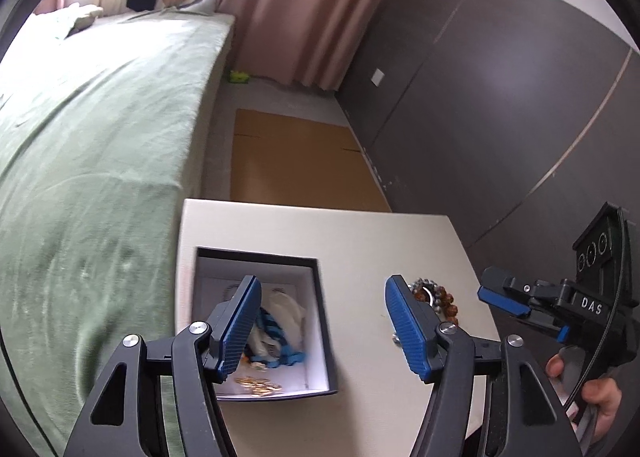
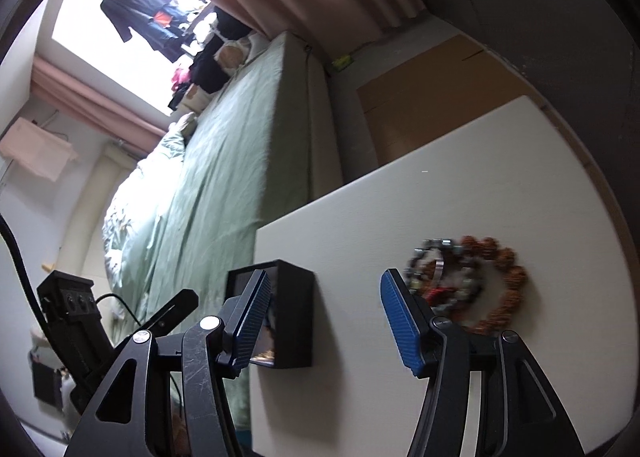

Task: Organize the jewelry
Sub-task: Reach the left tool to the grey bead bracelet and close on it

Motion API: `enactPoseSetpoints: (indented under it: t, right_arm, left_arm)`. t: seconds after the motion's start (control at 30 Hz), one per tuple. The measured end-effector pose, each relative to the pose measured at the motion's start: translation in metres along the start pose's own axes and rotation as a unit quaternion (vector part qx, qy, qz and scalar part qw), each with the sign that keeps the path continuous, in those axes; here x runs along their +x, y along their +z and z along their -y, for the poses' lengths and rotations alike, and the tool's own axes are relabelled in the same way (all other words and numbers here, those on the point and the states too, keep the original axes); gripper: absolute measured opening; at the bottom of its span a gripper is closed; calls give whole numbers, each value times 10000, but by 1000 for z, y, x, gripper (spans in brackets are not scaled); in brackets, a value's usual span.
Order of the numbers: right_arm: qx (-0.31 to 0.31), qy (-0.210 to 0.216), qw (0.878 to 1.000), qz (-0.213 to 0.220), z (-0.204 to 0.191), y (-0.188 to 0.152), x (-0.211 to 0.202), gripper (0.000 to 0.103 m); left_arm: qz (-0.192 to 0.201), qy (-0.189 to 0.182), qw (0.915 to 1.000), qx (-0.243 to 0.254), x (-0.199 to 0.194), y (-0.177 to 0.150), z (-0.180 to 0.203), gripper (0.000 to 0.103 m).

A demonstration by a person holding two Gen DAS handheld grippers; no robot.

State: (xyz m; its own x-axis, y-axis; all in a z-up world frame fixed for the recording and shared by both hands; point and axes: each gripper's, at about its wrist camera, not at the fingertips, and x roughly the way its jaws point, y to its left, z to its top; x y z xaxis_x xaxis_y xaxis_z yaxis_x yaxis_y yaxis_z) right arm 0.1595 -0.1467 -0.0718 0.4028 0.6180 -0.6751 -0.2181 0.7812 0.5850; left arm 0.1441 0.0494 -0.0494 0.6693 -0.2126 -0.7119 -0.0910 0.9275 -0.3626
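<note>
A black box (image 1: 322, 321) with a white inside stands open on the white table (image 1: 360, 241). In it lie a blue chain (image 1: 276, 341), a white piece and a gold piece (image 1: 258, 384). My left gripper (image 1: 320, 331) is open and empty, above the box's right wall. Brown bead and metal bracelets (image 1: 434, 297) lie right of the box. In the right wrist view the bracelets (image 2: 468, 285) lie just past the right finger, and the box (image 2: 288, 317) is by the left finger. My right gripper (image 2: 320, 321) is open and empty over the table (image 2: 400, 197).
A bed with a green sheet (image 1: 100, 137) runs along the table's left. A flat cardboard sheet (image 1: 296, 161) lies on the floor beyond the table. Dark cabinet doors (image 1: 500, 105) are at the right, a pink curtain (image 1: 304, 5) behind.
</note>
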Motion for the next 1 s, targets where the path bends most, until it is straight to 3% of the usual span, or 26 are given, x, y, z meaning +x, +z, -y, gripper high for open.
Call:
enactPoseSetpoints:
  t: [0.4,0.7,0.87,1.0]
  right_arm:
    - [407,-354,9985,-85,53,1,-27,58]
    - [683,-447,9966,-76,84,1,-41,58]
    - [849,-484,9952,-83,102,1,-46,58]
    - [1009,-495,9936,-112,115,4,-48,58]
  left_arm:
    - [-251,-158,9983,505,42,-13,60,65]
    - [-572,-139,9965,597,82,-19,86,43]
    - [-763,-99,9953,591,102,-24,94,40]
    - [-908,19,9944,547,120,-27,97,32]
